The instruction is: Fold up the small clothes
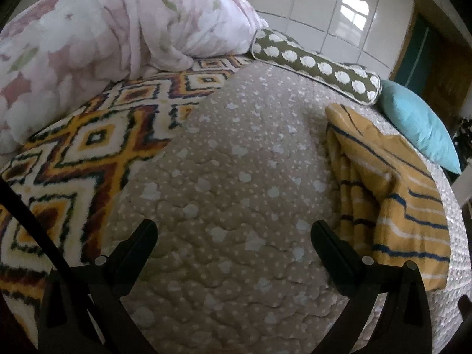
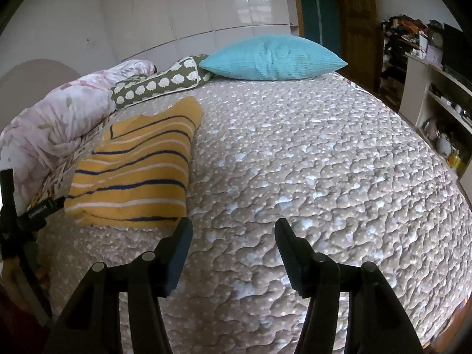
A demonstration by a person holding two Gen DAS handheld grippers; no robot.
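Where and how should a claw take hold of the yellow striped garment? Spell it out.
Take the yellow striped garment by its near folded edge, coming in low from the open quilt side. That edge bulges thick above the quilt, so a finger could probably slip under it. Both claws are open and empty.

floral duvet cut off by the left edge in both views. patterned blanket runs out of the left wrist frame, mostly hidden in the right wrist view. yellow striped garment partly behind a finger. shelf clutter too small to identify.
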